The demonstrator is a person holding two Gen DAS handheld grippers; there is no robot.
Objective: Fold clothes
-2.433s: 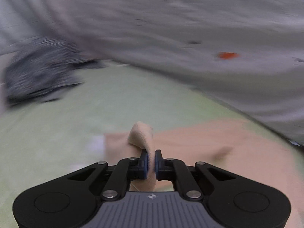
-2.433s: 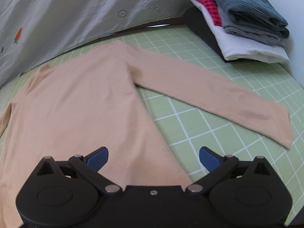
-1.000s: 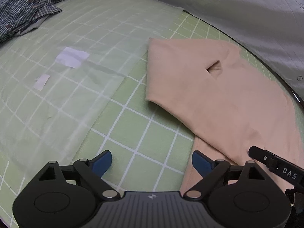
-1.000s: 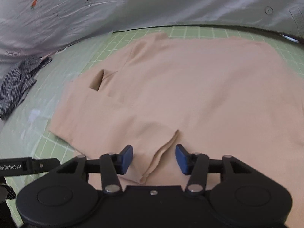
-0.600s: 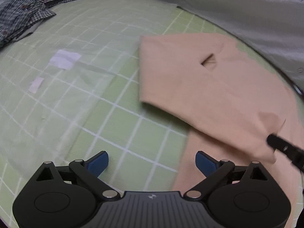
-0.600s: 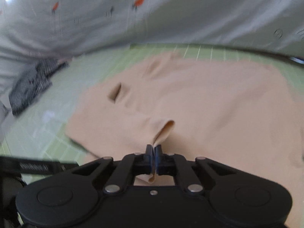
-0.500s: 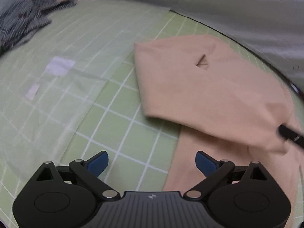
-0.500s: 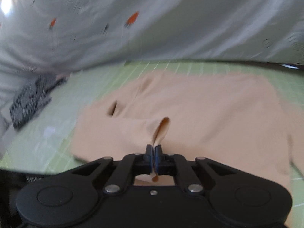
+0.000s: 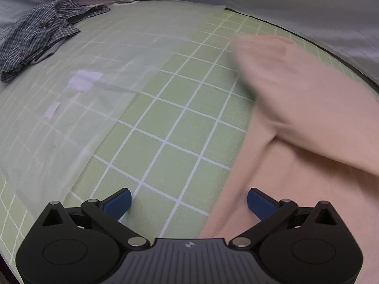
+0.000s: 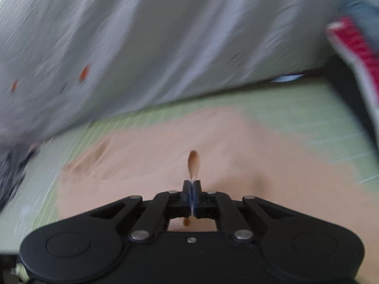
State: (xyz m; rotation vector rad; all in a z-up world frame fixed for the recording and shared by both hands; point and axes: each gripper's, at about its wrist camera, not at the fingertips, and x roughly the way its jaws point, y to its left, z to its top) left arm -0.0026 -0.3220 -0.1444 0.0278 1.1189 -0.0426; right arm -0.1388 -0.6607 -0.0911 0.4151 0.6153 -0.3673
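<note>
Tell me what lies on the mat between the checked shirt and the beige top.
In the left wrist view, only green grid mat with a clear plastic sheet separates the checked shirt from the beige top.

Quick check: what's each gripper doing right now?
Left gripper: open, holding nothing.
Right gripper: shut on a fold of the beige shirt.

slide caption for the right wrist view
Right tool shut on a fold of the peach shirt above the green grid mat.
</note>
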